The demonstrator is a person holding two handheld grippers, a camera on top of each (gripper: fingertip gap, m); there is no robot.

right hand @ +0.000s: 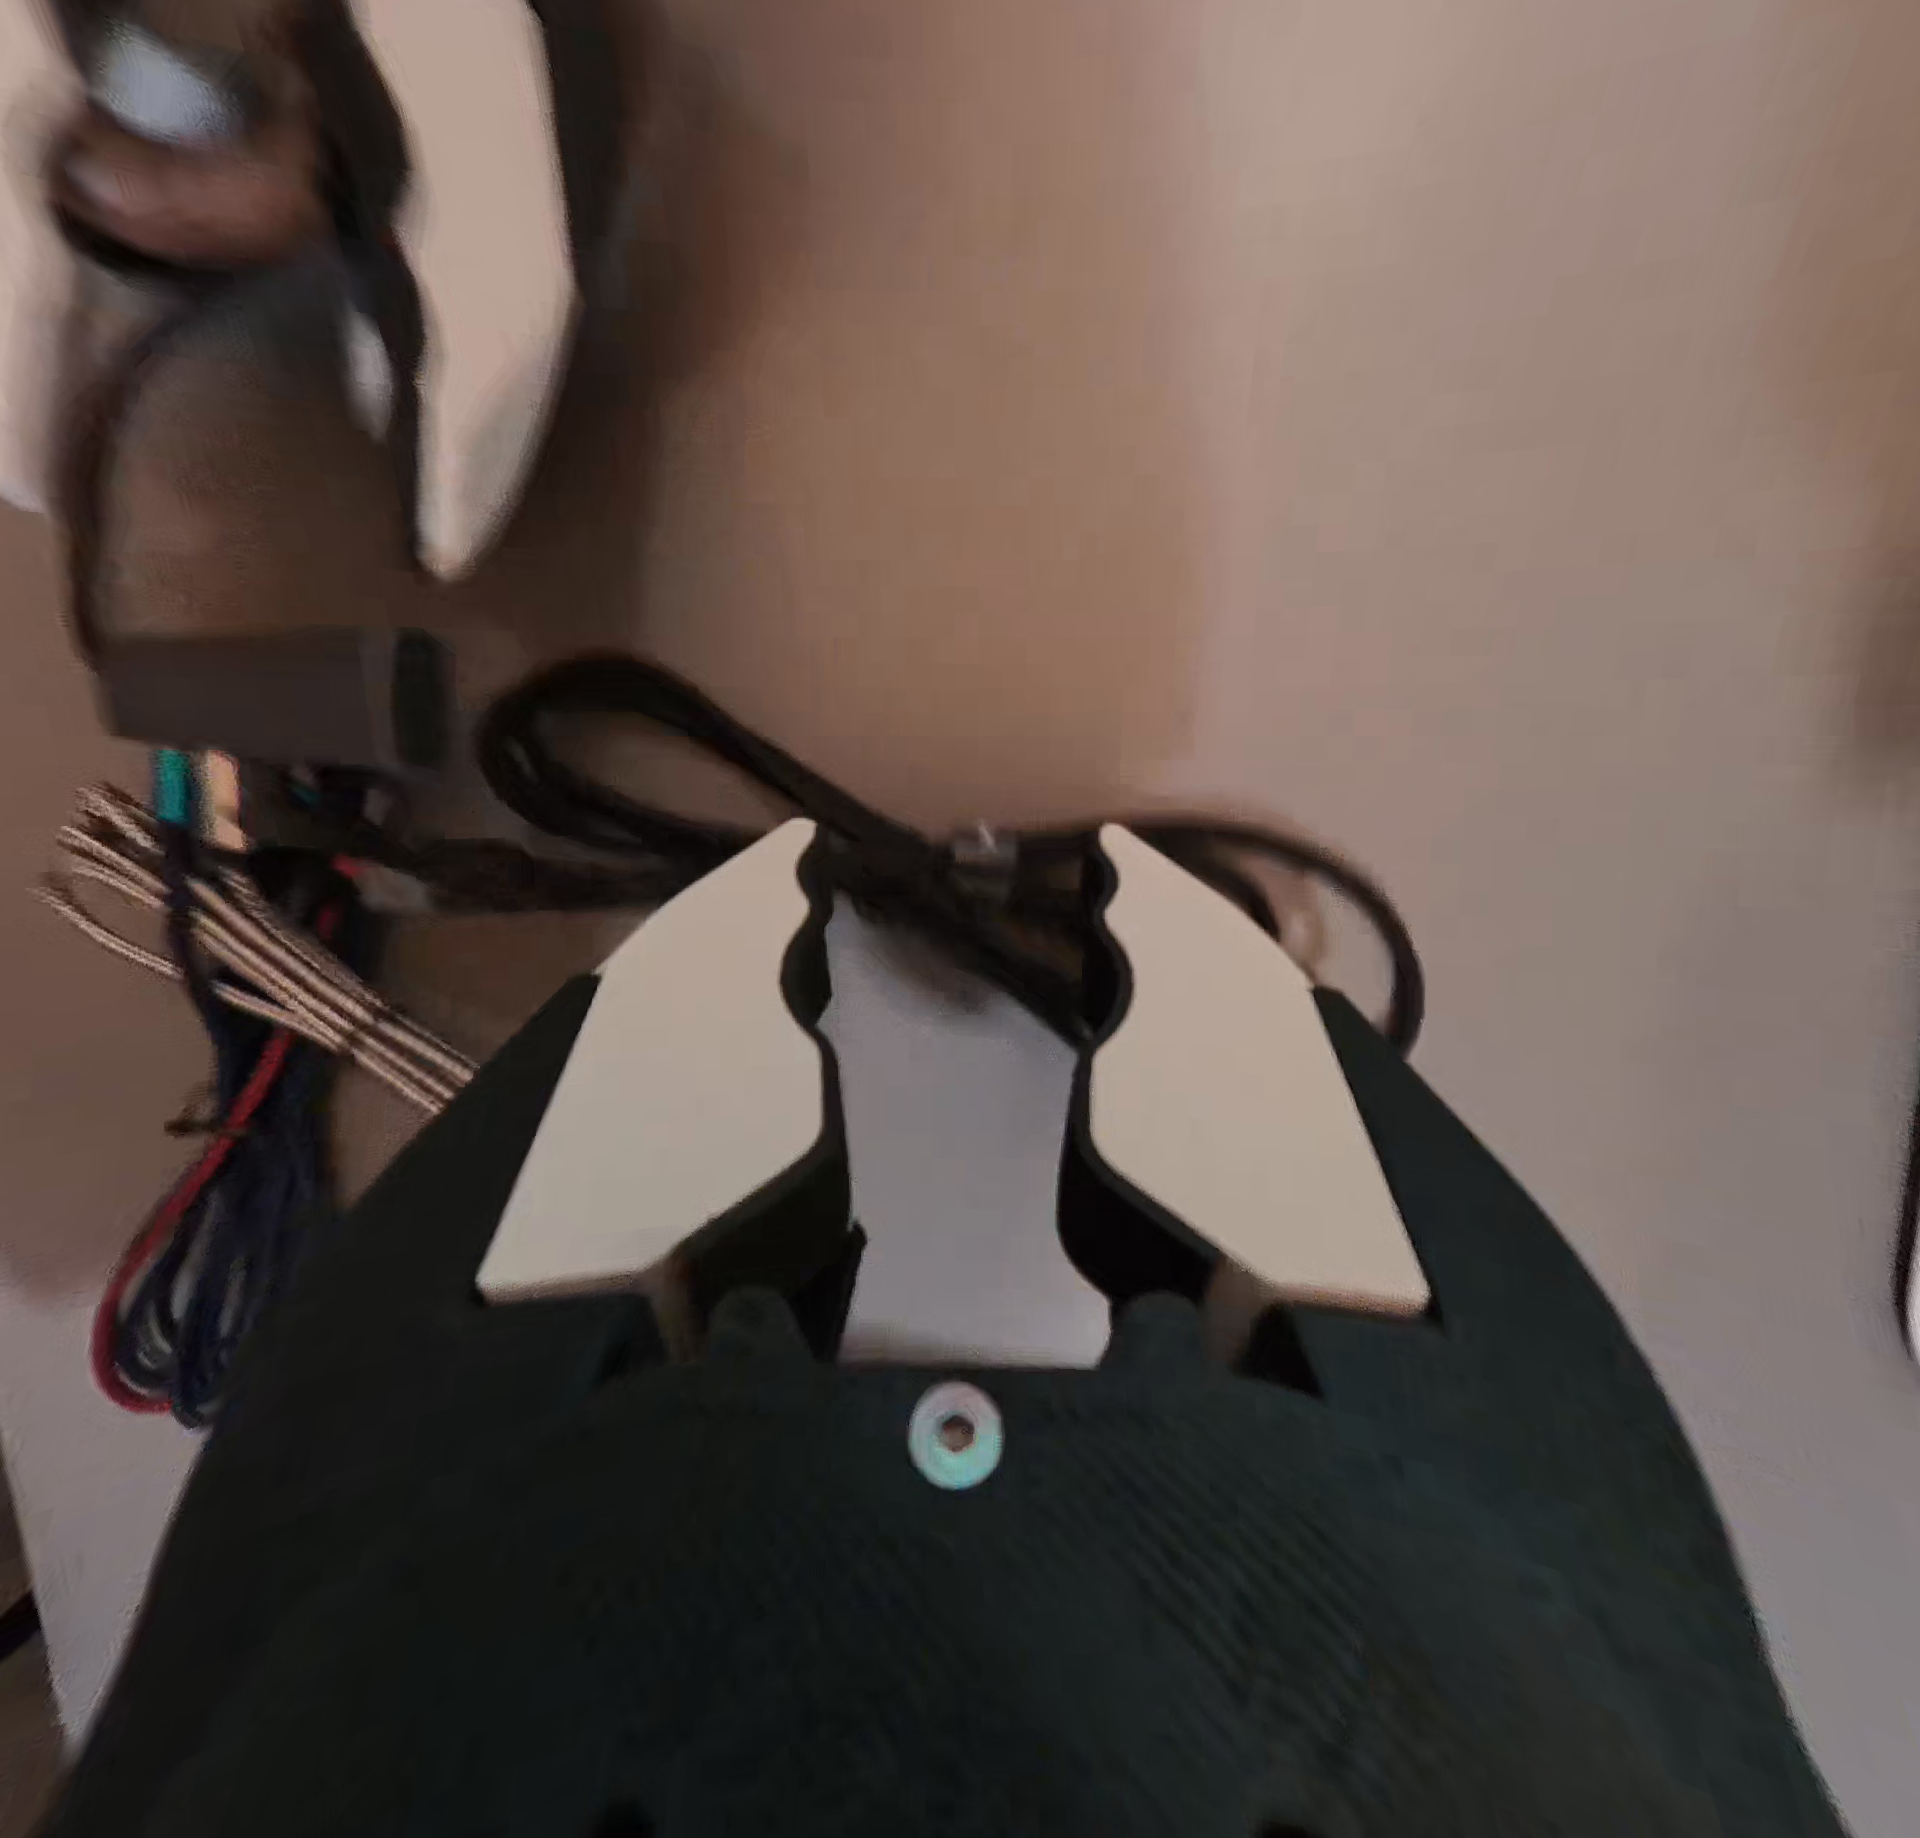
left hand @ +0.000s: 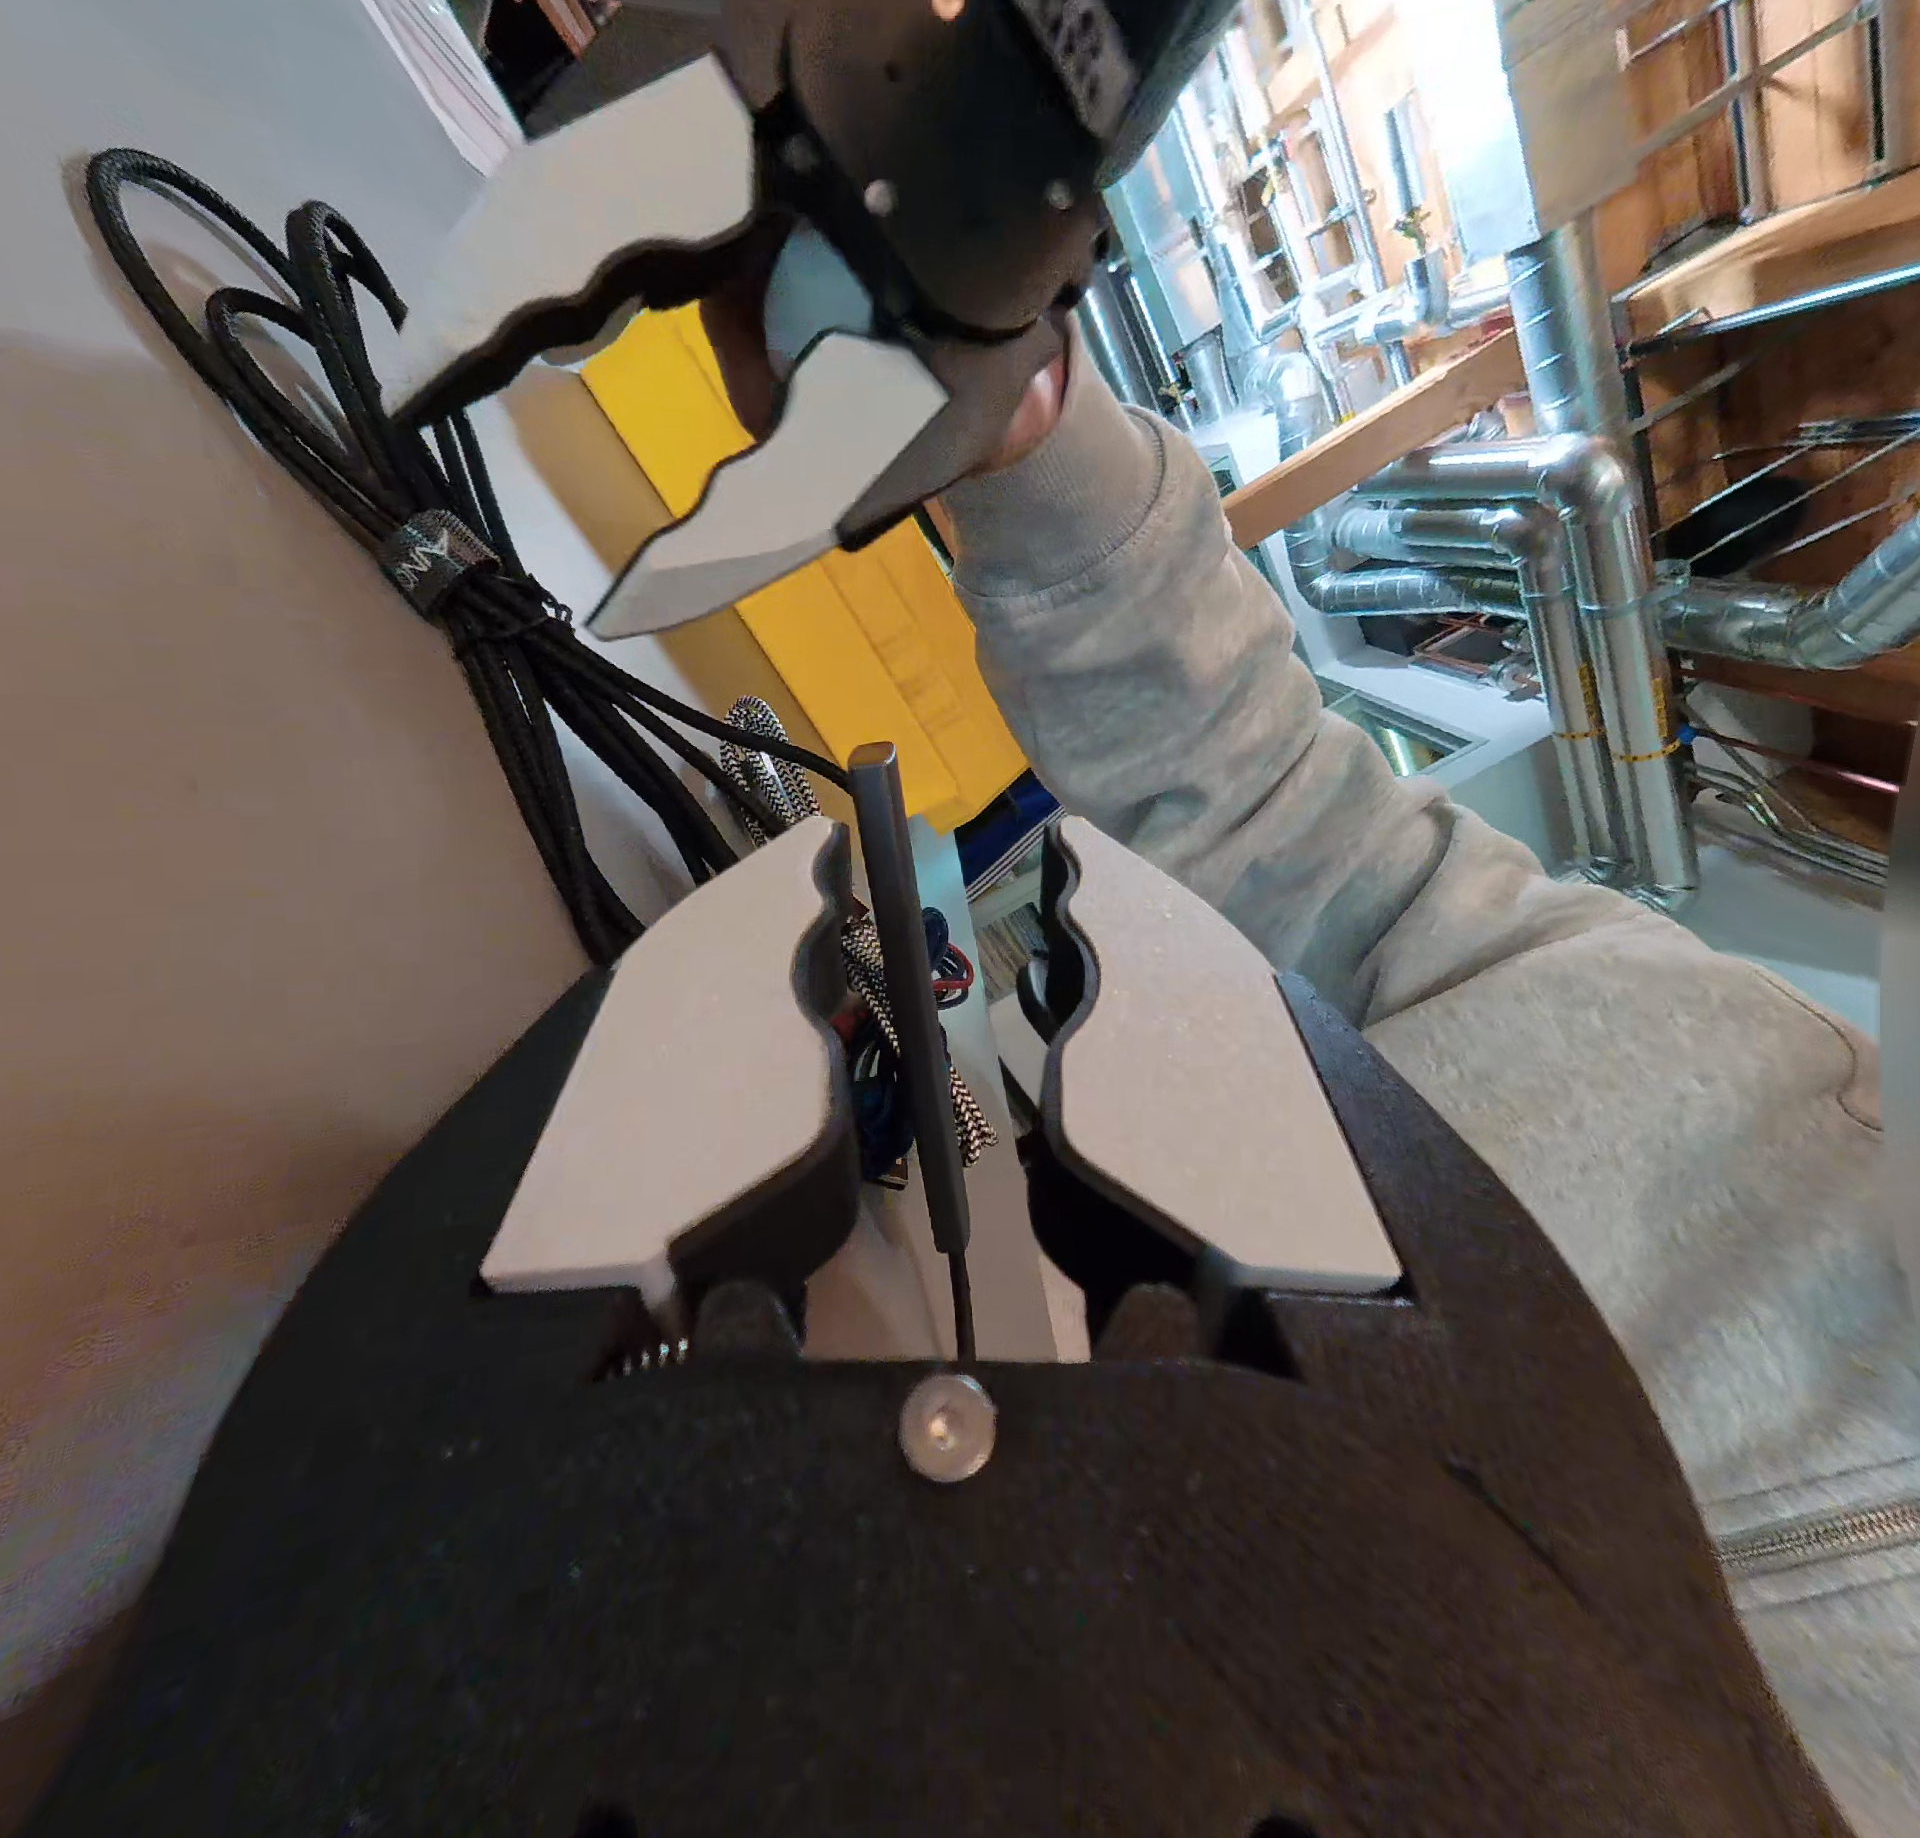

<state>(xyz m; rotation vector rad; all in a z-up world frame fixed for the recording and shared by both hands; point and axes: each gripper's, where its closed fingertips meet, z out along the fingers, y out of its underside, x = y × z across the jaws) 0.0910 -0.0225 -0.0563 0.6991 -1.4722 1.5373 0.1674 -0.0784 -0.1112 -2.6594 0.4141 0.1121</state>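
Observation:
My left gripper [left hand: 940, 832] has its jaws apart around a thin dark grey slab-shaped hub [left hand: 909, 1009], seen edge-on. The hub leans on the left finger, with a gap to the right finger. Striped, blue and red cables [left hand: 883, 988] lie behind it. My right gripper [right hand: 956, 838] is open, and a strapped black cable bundle [right hand: 623, 780] passes between its tips. In the left wrist view the right gripper [left hand: 509, 515] hangs open beside that bundle [left hand: 312, 354]. The blurred right wrist view shows the hub [right hand: 260, 692] with several cables [right hand: 239, 1217] under a finger [right hand: 478, 334] of the left gripper.
A beige table [left hand: 208, 853] carries the cables and also shows in the right wrist view [right hand: 1351, 438]. A person's grey sleeve [left hand: 1195, 749] reaches in from the right. A yellow box [left hand: 831, 666] stands behind. Metal pipes [left hand: 1558, 541] and wooden shelving fill the background.

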